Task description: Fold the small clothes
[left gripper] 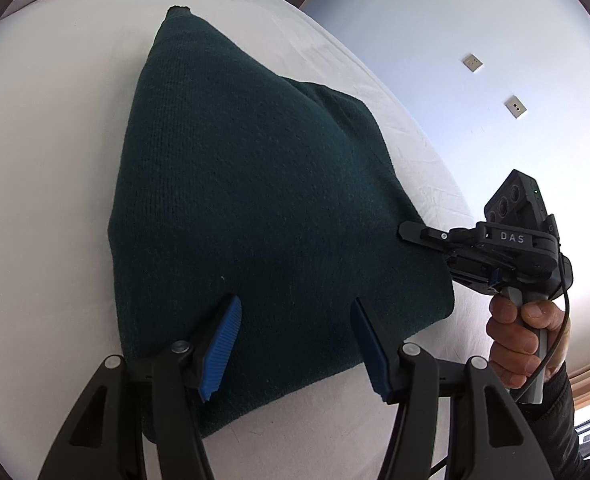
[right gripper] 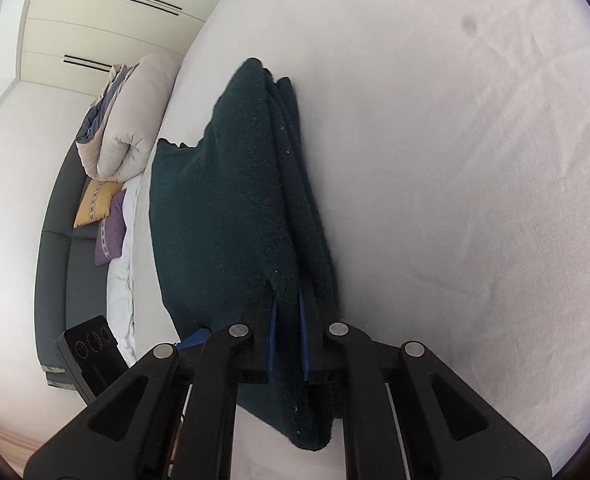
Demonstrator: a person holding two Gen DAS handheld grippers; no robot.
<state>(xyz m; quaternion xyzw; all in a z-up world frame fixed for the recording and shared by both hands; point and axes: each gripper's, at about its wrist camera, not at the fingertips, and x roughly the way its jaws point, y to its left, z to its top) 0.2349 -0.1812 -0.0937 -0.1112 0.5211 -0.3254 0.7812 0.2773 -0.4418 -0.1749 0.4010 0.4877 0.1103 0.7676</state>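
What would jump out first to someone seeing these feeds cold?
The dark green knit garment, already folded, fills the middle of the white bed. The right gripper is clamped on the garment's thick layered edge, while the left gripper hangs open just over its near side. At the far edge sits a rolled duvet.

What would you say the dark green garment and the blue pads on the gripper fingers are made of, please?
The dark green garment looks like a knitted fabric, perhaps wool or acrylic: fine ribbed rows show and the surface is matte and slightly fuzzy. The blue pads on the left gripper look like moulded rubber or soft plastic, with close ridges and a dull finish. The right gripper pinches the garment's layered edge.
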